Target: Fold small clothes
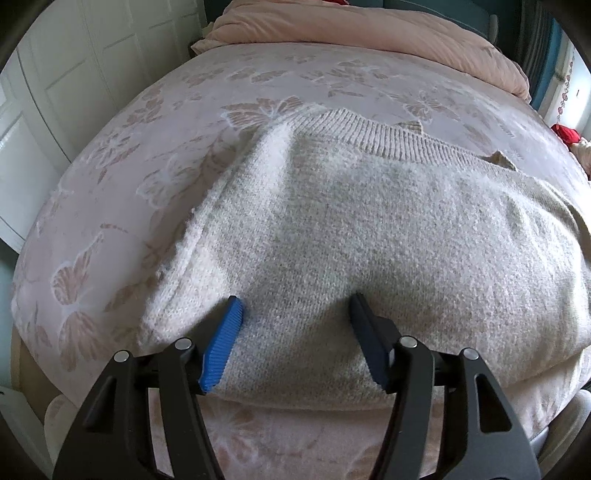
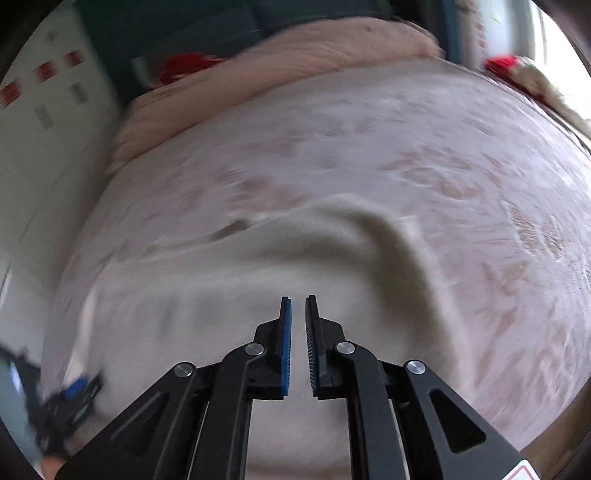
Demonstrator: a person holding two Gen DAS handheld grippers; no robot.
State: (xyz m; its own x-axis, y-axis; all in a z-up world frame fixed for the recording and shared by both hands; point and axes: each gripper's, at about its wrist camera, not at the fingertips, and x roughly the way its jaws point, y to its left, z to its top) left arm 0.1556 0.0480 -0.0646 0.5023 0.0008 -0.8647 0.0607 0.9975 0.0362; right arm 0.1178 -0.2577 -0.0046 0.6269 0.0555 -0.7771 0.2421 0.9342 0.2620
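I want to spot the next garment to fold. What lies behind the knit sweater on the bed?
Behind the sweater lies butterfly-patterned bedspread, then a bunched pink duvet at the far end. No other garment shows there. Whatever lies beneath the sweater is covered.
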